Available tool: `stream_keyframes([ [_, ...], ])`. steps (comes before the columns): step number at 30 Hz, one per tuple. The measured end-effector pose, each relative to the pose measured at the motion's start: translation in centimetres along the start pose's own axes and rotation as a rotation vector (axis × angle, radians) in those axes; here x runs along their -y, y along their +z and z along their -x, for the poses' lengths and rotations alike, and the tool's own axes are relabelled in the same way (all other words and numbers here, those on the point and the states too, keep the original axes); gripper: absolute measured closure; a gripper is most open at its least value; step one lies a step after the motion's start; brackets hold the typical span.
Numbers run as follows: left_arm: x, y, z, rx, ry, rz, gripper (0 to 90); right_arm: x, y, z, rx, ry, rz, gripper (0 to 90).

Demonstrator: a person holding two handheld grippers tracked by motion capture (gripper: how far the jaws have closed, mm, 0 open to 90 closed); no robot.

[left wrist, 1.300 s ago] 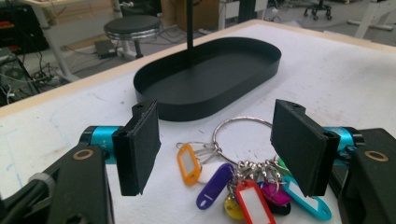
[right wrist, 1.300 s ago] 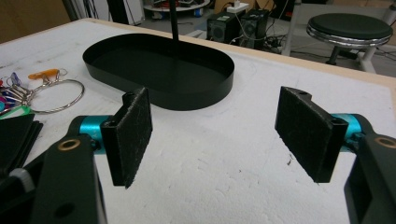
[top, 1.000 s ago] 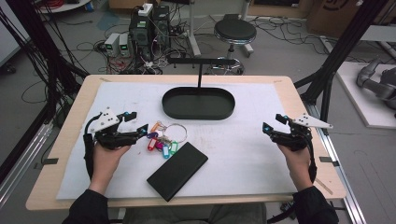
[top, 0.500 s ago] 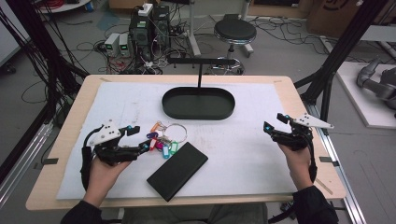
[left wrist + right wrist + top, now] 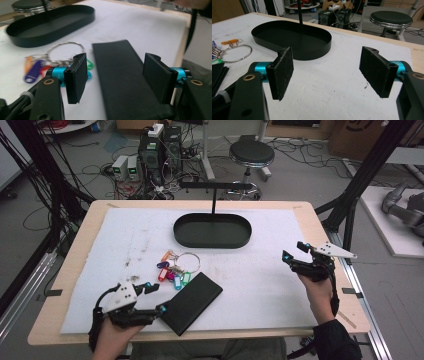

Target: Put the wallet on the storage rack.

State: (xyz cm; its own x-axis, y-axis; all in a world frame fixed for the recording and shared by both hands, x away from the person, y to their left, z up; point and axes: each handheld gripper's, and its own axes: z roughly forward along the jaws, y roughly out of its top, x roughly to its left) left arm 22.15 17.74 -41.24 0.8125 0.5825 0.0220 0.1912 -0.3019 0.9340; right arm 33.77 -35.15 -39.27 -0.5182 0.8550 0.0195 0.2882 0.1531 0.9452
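Observation:
A black flat wallet (image 5: 192, 302) lies near the table's front edge. My left gripper (image 5: 156, 298) is low at its near left end. In the left gripper view the wallet (image 5: 120, 77) runs between the two pads of the left gripper (image 5: 115, 77), and there is a gap on the left side. The jaws have just been closing a little and do not press on it. A key ring with coloured tags (image 5: 175, 267) lies just beyond. My right gripper (image 5: 294, 251) is open over bare mat at the right, with nothing between its pads (image 5: 284, 67).
A black oval tray (image 5: 180, 237) with an upright T-shaped post (image 5: 214, 195) stands at the back middle of the white mat. The same tray (image 5: 292, 37) lies ahead of the right gripper. The table's front edge is close behind the left hand.
My left gripper has come back toward the front edge and down, from beside the keys to the wallet's near end. The right gripper has stayed put.

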Motion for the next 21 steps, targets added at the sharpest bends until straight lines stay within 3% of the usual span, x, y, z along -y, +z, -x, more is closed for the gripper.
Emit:
stream_keyframes([
  [1,0.4,0.2,1.2,0.023,0.029,-0.016,36.4,0.0,0.0,0.0,0.001,0.004,0.0,27.9],
  [5,0.9,0.6,2.8,0.053,0.074,-0.051,36.4,0.1,0.0,0.1,0.003,0.005,-0.003,28.0],
  [6,1.1,0.7,3.7,0.068,0.114,-0.074,36.4,0.1,0.0,0.1,0.003,0.005,-0.003,28.0],
  [7,1.1,0.7,3.7,0.068,0.114,-0.074,36.5,0.1,0.0,0.0,0.003,0.005,-0.003,28.0],
  [8,1.3,0.9,4.4,0.076,0.158,-0.093,36.6,0.1,0.0,0.0,0.004,0.005,-0.001,28.0],
  [9,1.3,0.9,4.4,0.076,0.158,-0.093,36.6,0.1,0.0,0.0,0.004,0.005,-0.001,28.0],
  [10,1.4,1.1,4.9,0.081,0.211,-0.117,37.5,0.1,0.0,0.0,0.002,0.005,-0.002,28.0],
  [11,1.4,1.1,4.9,0.081,0.211,-0.117,39.5,0.1,0.0,-0.1,0.003,0.004,0.0,28.0],
  [12,1.6,1.4,5.4,0.085,0.254,-0.14,39.9,0.1,-0.1,-0.1,0.002,0.006,-0.002,28.0],
  [13,1.6,1.4,5.4,0.085,0.254,-0.14,39.9,0.1,-0.1,-0.1,0.002,0.007,-0.002,28.0],
  [16,2.0,2.2,6.2,0.105,0.34,-0.181,40.8,0.2,0.0,0.0,0.001,0.008,-0.002,28.0],
  [17,2.0,2.2,6.2,0.105,0.34,-0.181,41.0,0.2,0.0,0.0,0.003,0.01,-0.002,28.0],
  [18,2.1,2.6,6.5,0.102,0.391,-0.202,41.0,0.2,0.0,0.0,0.002,0.011,-0.003,28.0],
  [20,2.2,2.8,6.7,0.098,0.412,-0.212,41.0,0.2,0.0,0.0,0.003,0.009,-0.002,28.0],
  [21,2.4,3.2,6.8,0.093,0.442,-0.239,41.0,0.2,0.0,0.0,0.004,0.011,-0.002,28.0],
])
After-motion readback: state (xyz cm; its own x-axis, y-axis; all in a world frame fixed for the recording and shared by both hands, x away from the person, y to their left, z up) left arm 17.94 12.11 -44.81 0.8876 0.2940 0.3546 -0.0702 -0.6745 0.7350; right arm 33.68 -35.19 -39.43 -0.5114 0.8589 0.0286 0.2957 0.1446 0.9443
